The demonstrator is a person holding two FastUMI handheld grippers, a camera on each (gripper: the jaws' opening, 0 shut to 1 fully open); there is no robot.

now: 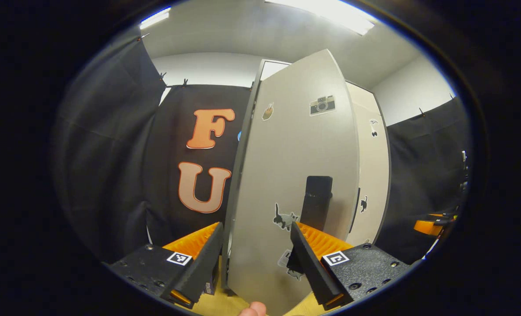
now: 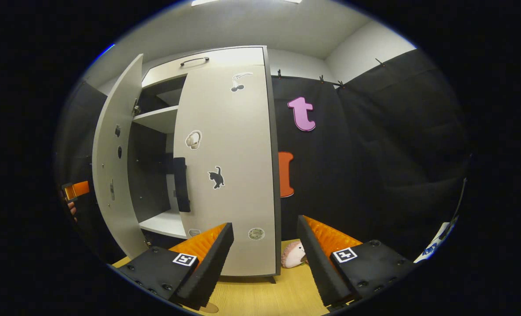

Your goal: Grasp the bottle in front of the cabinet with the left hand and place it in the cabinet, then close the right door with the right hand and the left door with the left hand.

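Before your left gripper (image 1: 256, 263), jaws spread wide, one flat grey left door (image 1: 295, 175) stands ajar. Your right gripper (image 2: 264, 263), equally wide, faces one closed right door (image 2: 229, 166) bearing five stickers; two shelves show inside the cabinet (image 2: 155, 145). Bottle: can't tell.

From my left gripper (image 1: 256, 263) the left door (image 1: 295, 175) sits right between the spread fingers w/ its black handle (image 1: 316, 202) dead ahead – no way fwd there, only open air to the left side by the wall cloth. Right gripper view: right door (image 2: 231, 175) looks shut or nearly, left one swung out, so there's a gap betw them into the shelves (image 2: 163, 224). Small plush hedgehog (image 2: 293, 255) on the table (image 2: 260, 294) by the cabinet's right corner – rest of the tabletop in front is free.
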